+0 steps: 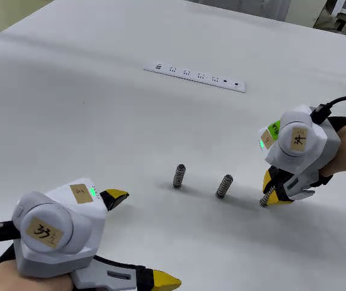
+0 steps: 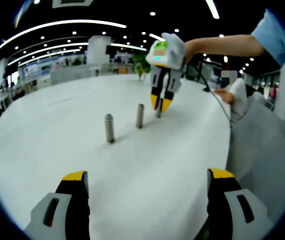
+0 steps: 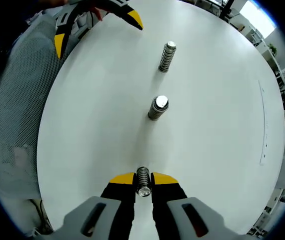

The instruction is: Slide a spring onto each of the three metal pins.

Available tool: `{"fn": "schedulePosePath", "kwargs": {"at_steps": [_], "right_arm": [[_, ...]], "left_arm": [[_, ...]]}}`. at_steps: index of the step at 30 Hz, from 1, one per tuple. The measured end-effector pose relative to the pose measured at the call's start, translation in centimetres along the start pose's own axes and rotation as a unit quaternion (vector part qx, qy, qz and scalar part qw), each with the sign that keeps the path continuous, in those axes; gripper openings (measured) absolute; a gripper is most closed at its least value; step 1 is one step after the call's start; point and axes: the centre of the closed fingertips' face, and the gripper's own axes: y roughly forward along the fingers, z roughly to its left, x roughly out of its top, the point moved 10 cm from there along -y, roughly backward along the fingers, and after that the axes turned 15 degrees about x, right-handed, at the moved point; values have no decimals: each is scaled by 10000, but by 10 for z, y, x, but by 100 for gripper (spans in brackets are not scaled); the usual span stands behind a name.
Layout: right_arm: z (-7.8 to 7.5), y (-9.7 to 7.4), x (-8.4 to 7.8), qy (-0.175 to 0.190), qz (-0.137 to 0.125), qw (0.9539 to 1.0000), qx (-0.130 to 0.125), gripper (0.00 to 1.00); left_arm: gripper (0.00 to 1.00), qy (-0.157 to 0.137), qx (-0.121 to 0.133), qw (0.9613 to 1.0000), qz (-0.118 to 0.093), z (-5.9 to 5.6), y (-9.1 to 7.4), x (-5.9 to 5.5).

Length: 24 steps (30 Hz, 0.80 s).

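Three upright metal pins stand in a row on the white table, each with a coil spring around it: the left spring, the middle spring and the right spring. My right gripper is shut on the right spring, whose pin top shows between the yellow tips of that gripper. Beyond it stand the middle spring and the far spring. My left gripper hangs open at the near left, holding nothing. In the left gripper view, the left gripper faces two springs and the right gripper.
A white power strip lies flat at the back of the table. A cable runs from the right gripper toward the right edge. A person's arm in a blue sleeve reaches in from the right.
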Motion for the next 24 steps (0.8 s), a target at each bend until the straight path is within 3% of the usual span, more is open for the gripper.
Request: {"fn": "schedulePosePath", "kwargs": {"at_steps": [10, 16, 20, 24], "right_arm": [[-1, 5, -2, 31, -4, 10000, 20, 14], [-2, 5, -4, 85, -130, 9999, -41, 22], [-2, 2, -6, 129, -473, 9987, -150, 36], [1, 1, -9, 259, -903, 9952, -261, 64]], "left_arm": [[100, -31, 8, 10000, 11, -1, -1, -3], [100, -50, 28, 10000, 24, 0, -2, -4], [100, -44, 41, 10000, 14, 1, -2, -3], [100, -43, 64, 10000, -1, 1, -2, -2]]}}
